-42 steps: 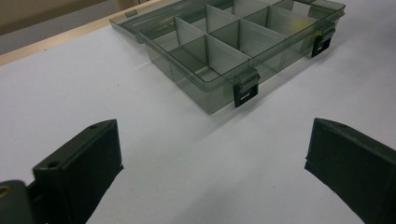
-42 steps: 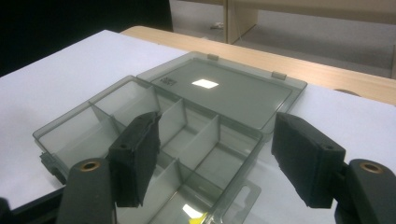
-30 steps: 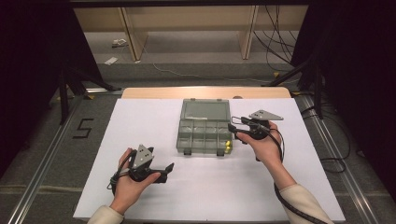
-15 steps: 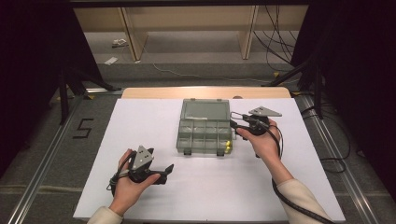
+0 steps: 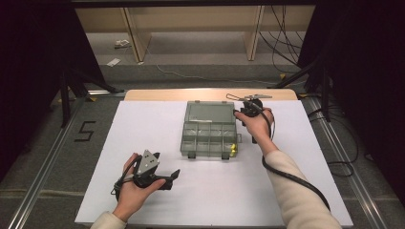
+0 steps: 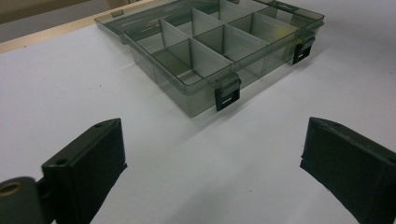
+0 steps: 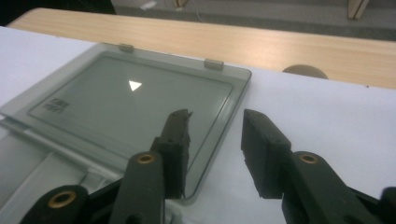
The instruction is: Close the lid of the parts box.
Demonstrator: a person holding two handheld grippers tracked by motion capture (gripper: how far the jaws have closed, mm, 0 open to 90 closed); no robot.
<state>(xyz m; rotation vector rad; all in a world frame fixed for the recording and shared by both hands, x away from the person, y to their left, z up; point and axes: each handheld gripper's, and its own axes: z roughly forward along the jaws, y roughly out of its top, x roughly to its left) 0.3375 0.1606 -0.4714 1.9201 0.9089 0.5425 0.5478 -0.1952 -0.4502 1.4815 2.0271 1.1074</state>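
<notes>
I'm holding my right gripper (image 5: 237, 112) at the far right corner of the compartment box (image 5: 208, 138), which is sitting mid-table on the white sheet (image 5: 143, 129), lid (image 5: 209, 112) flipped open & lying flat toward the far edge. In the right gripper view my jaws are standing partly open w/ the lid's (image 7: 130, 100) right edge running between them: one jaw is over the smoky panel, the other out over the white sheet beside it. They aren't clamped on the rim; a gap is showing on both sides. Whether the inner jaw is touching the plastic, can't tell.

My left gripper (image 5: 175, 175) is resting low in my left hand (image 5: 131, 188) near the front left of the sheet, well apart from the box, jaws pointing right. In the left gripper view those jaws are standing wide open w/ nothing between them, just bare white sheet, & the box (image 6: 219, 51) is lying ahead w/ its dividers showing and two black latches (image 6: 227, 93) on the near wall hanging down. A small yellow bit (image 5: 233, 149) is showing at the front right corner of the box; too small to say what it is.

The wooden table edge (image 7: 261, 39) is running past the lid on the far side.
</notes>
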